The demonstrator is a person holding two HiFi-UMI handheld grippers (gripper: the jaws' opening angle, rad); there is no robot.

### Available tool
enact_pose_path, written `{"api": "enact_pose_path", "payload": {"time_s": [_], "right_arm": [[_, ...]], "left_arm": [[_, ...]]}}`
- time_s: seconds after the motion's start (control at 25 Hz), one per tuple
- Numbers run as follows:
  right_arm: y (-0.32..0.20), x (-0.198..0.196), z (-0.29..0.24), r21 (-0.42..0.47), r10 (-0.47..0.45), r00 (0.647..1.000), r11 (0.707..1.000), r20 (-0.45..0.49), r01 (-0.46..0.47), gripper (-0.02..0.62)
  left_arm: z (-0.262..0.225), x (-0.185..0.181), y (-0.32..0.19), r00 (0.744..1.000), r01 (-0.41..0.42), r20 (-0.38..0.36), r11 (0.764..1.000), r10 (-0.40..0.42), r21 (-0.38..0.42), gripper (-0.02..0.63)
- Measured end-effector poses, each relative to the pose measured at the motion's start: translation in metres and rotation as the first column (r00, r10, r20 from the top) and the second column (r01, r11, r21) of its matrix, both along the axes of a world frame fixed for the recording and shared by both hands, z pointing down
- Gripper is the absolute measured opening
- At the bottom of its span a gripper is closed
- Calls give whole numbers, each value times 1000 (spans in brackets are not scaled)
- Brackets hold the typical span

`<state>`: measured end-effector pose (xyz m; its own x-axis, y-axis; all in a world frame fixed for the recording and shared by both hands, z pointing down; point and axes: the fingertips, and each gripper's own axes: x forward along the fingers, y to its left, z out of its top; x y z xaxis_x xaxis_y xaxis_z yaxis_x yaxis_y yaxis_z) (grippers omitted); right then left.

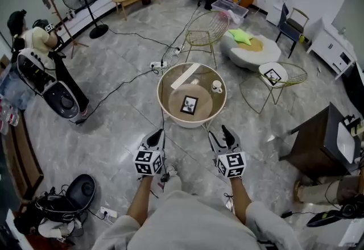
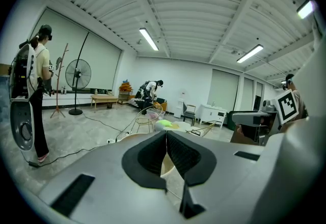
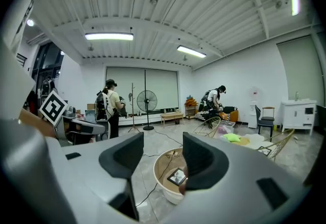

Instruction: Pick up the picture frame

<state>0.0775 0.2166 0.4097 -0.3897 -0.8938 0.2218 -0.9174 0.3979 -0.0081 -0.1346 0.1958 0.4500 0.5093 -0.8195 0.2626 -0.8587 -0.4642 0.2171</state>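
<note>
A small black picture frame (image 1: 189,105) lies flat on the round glass-topped table (image 1: 165,104), near its front middle; the right gripper view shows the picture frame (image 3: 177,176) between and below the jaws. My left gripper (image 1: 154,138) hovers just short of the table's near edge, its jaws shut with nothing between them (image 2: 165,154). My right gripper (image 1: 222,137) hangs beside it, also short of the table, jaws open and empty (image 3: 162,159). A second frame (image 1: 273,76) rests on a wire chair at the right.
On the table are a white cup (image 1: 216,86) and a white strip (image 1: 185,75). Wire chairs (image 1: 205,30) and a white pouf (image 1: 250,50) stand behind. A dark desk (image 1: 315,141) is at the right, cables cross the floor, and people stand at the left and back.
</note>
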Motion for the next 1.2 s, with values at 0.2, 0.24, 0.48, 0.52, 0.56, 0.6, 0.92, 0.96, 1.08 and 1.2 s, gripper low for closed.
{"api": "enact_pose_path", "payload": {"time_s": [0.2,0.24,0.48,0.52,0.56,0.6,0.92,0.96,1.08,1.2], "right_arm": [[-51,-23,-8,8,29,1000,1000,-2,-29,224],[-59,-26,-10,8,37,999,999,-4,-37,224],[-104,-43,-15,10,88,996,996,-15,-88,222],[-110,-44,-14,11,96,995,995,-17,-96,221],[-115,-45,-14,12,103,995,995,-19,-103,221],[-120,-47,-12,12,110,994,994,-21,-110,221],[-150,-59,-6,7,167,986,986,-30,-167,219],[-152,-60,-5,2,173,984,985,-31,-173,219],[-153,-59,3,-17,190,981,982,-32,-190,219],[-156,-56,8,-29,198,980,979,-33,-199,219]], "left_arm": [[-6,-20,-58,1000,-31,-2,1000,31,4,15],[-7,-23,-68,999,-40,-4,999,40,3,15],[-11,-36,-126,995,-96,-14,995,96,9,15],[-10,-36,-133,994,-106,-15,994,106,10,15],[-8,-36,-139,993,-115,-15,993,115,10,15],[-6,-37,-144,992,-124,-16,992,124,9,15],[5,-52,-184,984,-175,-20,985,175,-5,15],[6,-52,-188,983,-181,-21,984,180,-7,15],[12,-51,-193,980,-196,-24,980,195,-21,15],[19,-46,-199,978,-208,-25,978,207,-33,15]]}}
